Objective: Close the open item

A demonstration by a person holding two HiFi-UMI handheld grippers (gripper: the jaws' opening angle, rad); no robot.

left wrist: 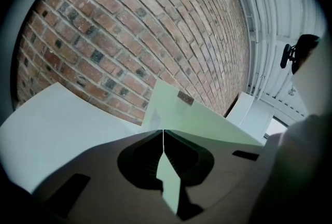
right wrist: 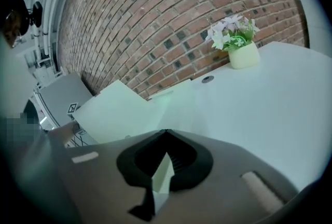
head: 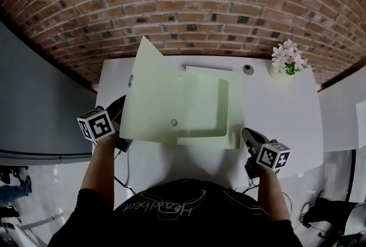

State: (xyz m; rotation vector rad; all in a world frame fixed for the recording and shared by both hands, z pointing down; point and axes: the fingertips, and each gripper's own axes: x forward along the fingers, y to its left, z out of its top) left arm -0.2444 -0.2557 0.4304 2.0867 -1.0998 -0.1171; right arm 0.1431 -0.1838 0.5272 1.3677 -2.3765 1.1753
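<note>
While left claw (left wrist: 163, 132) pinches raised folder (head: 171, 103) cover — potted flowers (head: 289, 60) well apart.

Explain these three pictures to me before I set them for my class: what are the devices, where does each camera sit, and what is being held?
There is no robot: a person holds one pair of tongs in each hand, each with a patterned cube and a camera. The head view looks down from the person's head; the other two views look along each pair's jaws. On the white table lie an open pale green folder and a pot of flowers. The left tongs are shut on the folder's raised cover; the right tongs are shut on its near right corner.
</note>
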